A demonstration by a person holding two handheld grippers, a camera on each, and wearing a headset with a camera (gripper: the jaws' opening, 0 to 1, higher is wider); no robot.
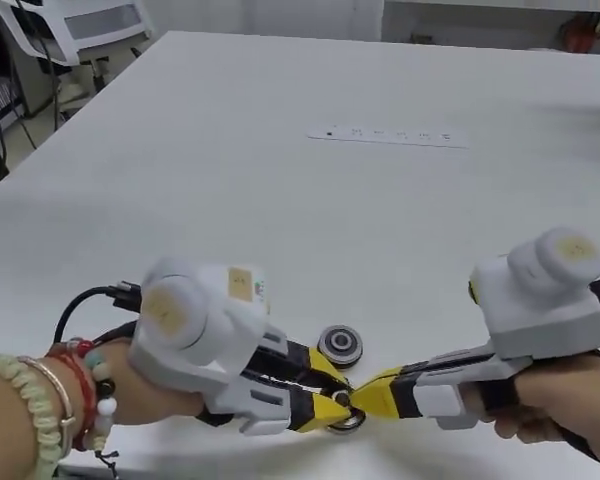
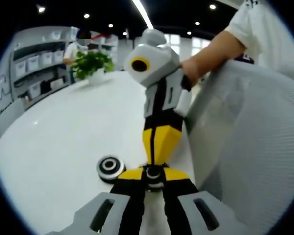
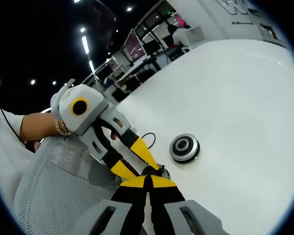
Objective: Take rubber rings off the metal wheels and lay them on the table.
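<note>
Silver metal wheel (image 1: 346, 418) sits at the white tabletop's (image 1: 280, 220) near edge, pinched from the left by the left gripper (image 1: 332, 398) and from the right by the right gripper (image 1: 365, 393). Just beyond lies a second black-ringed metal wheel (image 1: 340, 345), and a white power strip (image 1: 388, 135) lies far off.

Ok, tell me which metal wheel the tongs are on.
The near wheel, clamped in the left tongs with the right tongs closed at its rim; the far wheel lies free on the table.
</note>
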